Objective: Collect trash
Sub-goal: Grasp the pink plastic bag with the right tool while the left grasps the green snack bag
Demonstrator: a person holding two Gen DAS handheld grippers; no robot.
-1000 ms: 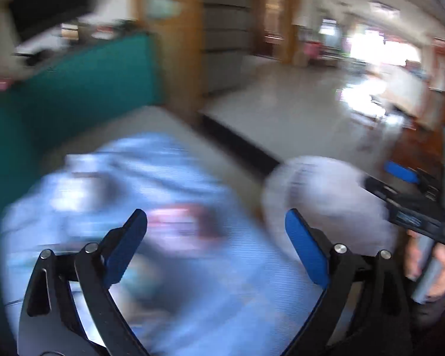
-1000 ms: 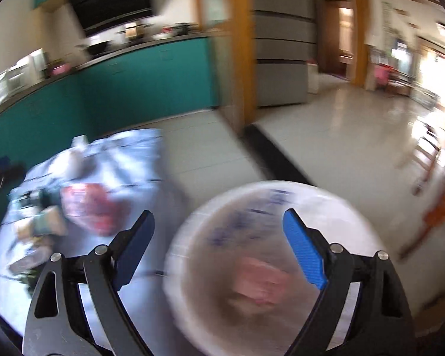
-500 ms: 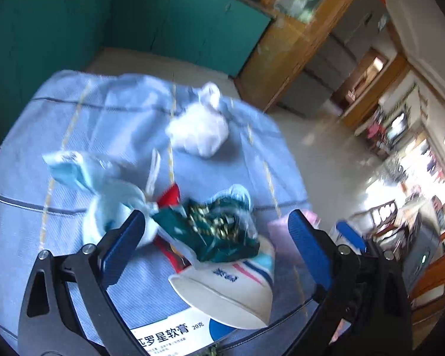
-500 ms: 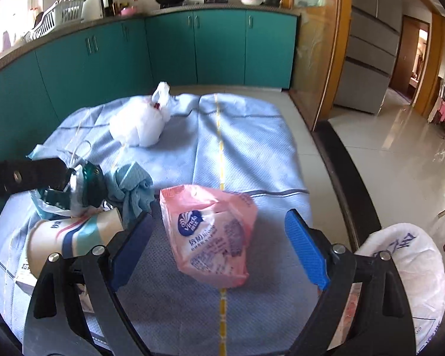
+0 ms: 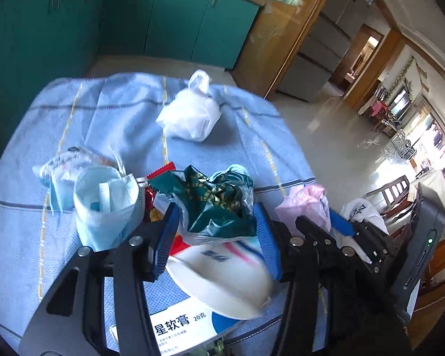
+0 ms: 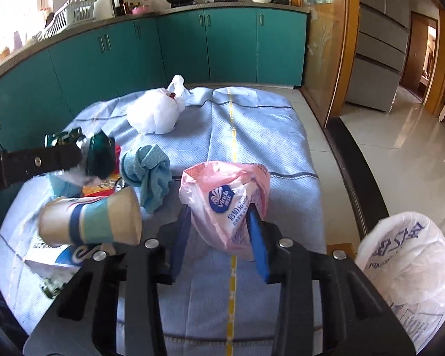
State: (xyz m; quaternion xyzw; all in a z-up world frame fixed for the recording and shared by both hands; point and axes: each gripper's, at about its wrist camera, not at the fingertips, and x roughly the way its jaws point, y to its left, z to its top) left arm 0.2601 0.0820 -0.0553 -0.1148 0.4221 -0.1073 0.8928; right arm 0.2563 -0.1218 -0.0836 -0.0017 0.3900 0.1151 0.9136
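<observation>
pink pack [image 6: 227, 207]: near edge of blue cloth [image 6: 267, 136], clamped in right gripper [image 6: 219, 237], jaws just closed. green wrapper [image 5: 213, 201] above cup [image 5: 222, 276]: pinched in left gripper [image 5: 215, 237], jaws just closed. step: grasp. next, likely: lift both, carry to white bag [image 6: 406, 267] at right.
</observation>
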